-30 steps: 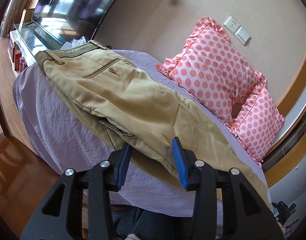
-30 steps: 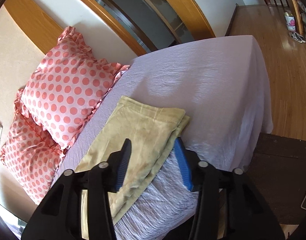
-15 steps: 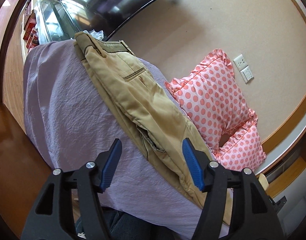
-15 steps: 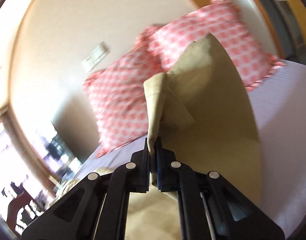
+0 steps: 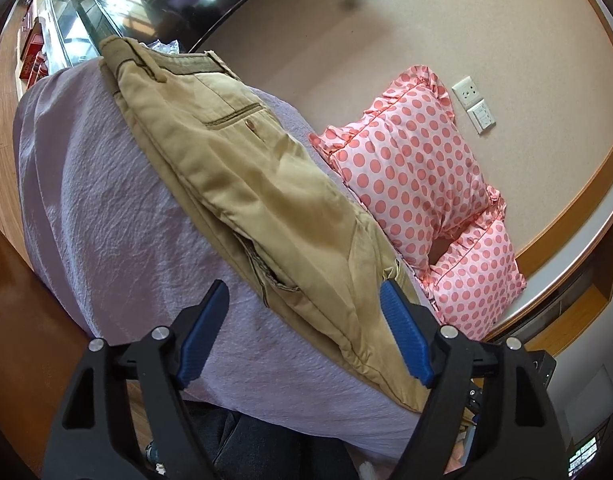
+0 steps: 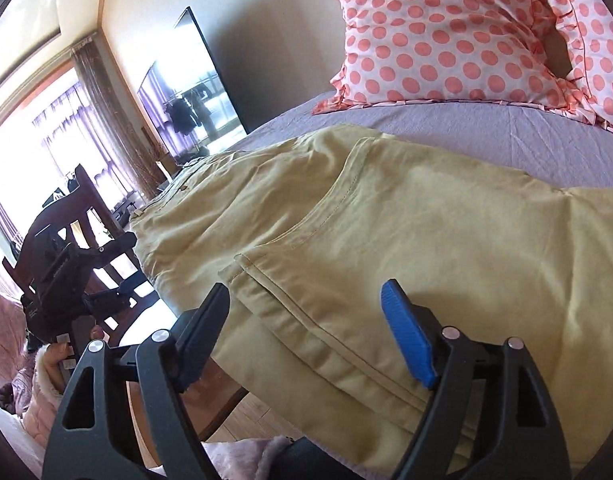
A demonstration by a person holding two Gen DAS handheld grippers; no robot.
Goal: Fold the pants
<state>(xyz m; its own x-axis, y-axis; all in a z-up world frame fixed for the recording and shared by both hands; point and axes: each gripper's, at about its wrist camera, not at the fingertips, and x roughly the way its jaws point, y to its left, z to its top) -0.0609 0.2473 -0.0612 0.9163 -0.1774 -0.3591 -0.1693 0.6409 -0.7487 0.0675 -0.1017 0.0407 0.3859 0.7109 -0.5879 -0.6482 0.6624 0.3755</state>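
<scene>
Pants [image 6: 346,240] lie on the bed [image 5: 106,200], with the hem end laid over the upper part, so one fold looks made. Left gripper [image 5: 304,332] and right gripper [image 6: 306,332] both stand wide apart and hold nothing, probably ready for a new grip.

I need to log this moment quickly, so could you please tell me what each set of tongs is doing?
Left tongs: open, holding nothing, above the pants.
Right tongs: open, holding nothing, over the folded pants.
</scene>
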